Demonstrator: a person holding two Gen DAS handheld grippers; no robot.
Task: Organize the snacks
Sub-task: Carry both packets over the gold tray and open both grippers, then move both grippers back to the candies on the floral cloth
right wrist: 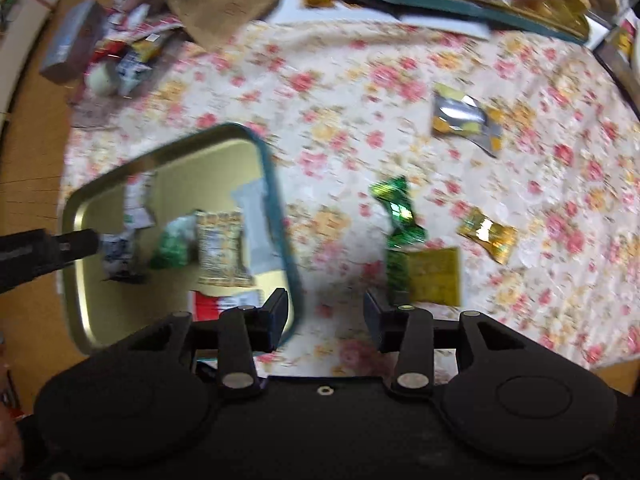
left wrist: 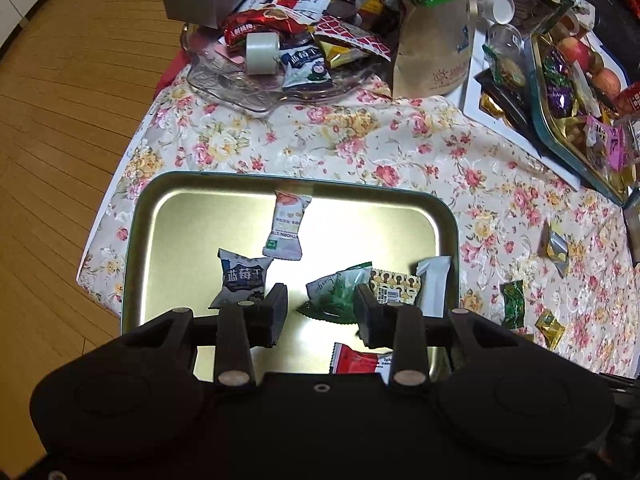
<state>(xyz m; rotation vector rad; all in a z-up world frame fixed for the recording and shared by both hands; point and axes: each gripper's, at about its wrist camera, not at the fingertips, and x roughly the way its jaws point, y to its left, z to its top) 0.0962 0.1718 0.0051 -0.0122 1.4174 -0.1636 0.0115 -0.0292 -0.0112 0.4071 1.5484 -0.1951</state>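
Both tongs wide, empty. Left tongs [left wrist: 322, 312] hang over gold tray [left wrist: 144, 216] w/ six snacks in it. Right tongs [right wrist: 326, 316] above counter [right wrist: 360, 92], near green candy [right wrist: 400, 216] beside tray. Risk, imo: right view blurry; a fast grab may nudge it away or snag the floral cloth.

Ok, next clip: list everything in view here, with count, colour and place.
Gold metal tray with teal rim: one, near table edge, holding six wrapped snacks.
Blue-and-white blueberry packet: one, in tray, left side.
Green foil candies: two, on floral tablecloth right of tray.
Gold foil candy: one, on cloth, further right.
Silver-and-yellow wrapper: one, on cloth, far side.
Clear glass dish: one, far left, piled with snacks.
Brown paper bag: one, behind.
Left gripper: black, jaws open above tray.
Right gripper: black, jaws open above cloth beside tray.
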